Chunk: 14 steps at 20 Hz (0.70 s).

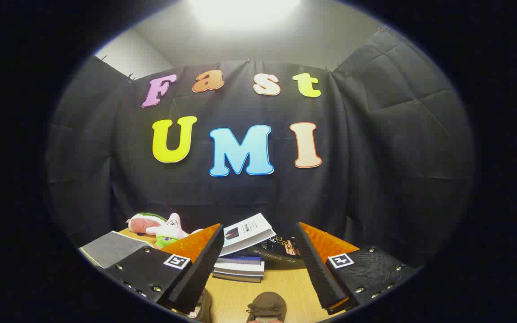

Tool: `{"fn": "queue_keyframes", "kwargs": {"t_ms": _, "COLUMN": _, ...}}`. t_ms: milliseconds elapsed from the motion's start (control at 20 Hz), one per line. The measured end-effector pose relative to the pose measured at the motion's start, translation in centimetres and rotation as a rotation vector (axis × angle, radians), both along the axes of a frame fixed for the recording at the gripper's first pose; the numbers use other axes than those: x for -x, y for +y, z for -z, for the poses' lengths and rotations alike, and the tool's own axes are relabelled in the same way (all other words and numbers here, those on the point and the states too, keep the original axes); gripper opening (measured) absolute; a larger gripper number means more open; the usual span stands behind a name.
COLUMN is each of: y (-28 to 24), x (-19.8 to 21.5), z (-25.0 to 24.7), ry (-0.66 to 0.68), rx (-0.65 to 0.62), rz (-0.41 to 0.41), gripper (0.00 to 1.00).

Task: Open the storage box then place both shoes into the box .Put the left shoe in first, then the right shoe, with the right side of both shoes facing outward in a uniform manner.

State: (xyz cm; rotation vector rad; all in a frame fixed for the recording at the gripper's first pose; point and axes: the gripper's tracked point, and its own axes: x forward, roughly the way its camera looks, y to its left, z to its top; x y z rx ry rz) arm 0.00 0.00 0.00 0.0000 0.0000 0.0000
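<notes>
Wooden table (281,287): books (240,268), shoes (266,306), plush toy (162,229).

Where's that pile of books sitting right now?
In the gripper view, the stack of books lies on the wooden table, just beyond the open gripper, with a plush toy to its left and a brown shoe nearer.

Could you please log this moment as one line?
gripper: open, holding nothing | brown shoe: on table, between fingers | books: stacked beyond
</notes>
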Motion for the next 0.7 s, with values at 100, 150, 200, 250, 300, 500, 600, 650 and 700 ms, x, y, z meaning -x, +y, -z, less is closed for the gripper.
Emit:
{"fn": "queue_keyframes", "kwargs": {"t_ms": 100, "y": 0.0, "x": -0.6, "z": 1.2, "ry": 0.031, "rx": -0.011, "rz": -0.007, "gripper": 0.96}}
{"fn": "queue_keyframes", "kwargs": {"t_ms": 150, "y": 0.1, "x": -0.8, "z": 1.6, "ry": 0.045, "rx": -0.017, "rz": -0.012, "gripper": 0.96}}
{"fn": "queue_keyframes", "kwargs": {"t_ms": 200, "y": 0.2, "x": -0.9, "z": 1.8, "ry": 0.053, "rx": -0.026, "rz": -0.02, "gripper": 0.96}}
{"fn": "queue_keyframes", "kwargs": {"t_ms": 250, "y": 0.1, "x": -1.0, "z": 2.0, "ry": 0.056, "rx": -0.028, "rz": -0.025, "gripper": 0.96}}
{"fn": "queue_keyframes", "kwargs": {"t_ms": 300, "y": 0.1, "x": -1.2, "z": 2.3, "ry": 0.058, "rx": -0.029, "rz": -0.029, "gripper": 0.96}}
{"fn": "queue_keyframes", "kwargs": {"t_ms": 500, "y": 0.4, "x": -1.8, "z": 4.1, "ry": 0.097, "rx": -0.037, "rz": -0.044, "gripper": 0.96}}
{"fn": "queue_keyframes", "kwargs": {"t_ms": 600, "y": 0.7, "x": -1.8, "z": 4.1, "ry": 0.098, "rx": -0.041, "rz": -0.05, "gripper": 0.96}}
{"fn": "queue_keyframes", "kwargs": {"t_ms": 650, "y": 0.9, "x": -1.9, "z": 4.2, "ry": 0.099, "rx": -0.041, "rz": -0.055, "gripper": 0.96}}
{"fn": "queue_keyframes", "kwargs": {"t_ms": 700, "y": 1.4, "x": -1.9, "z": 4.4, "ry": 0.106, "rx": -0.047, "rz": -0.069, "gripper": 0.96}}
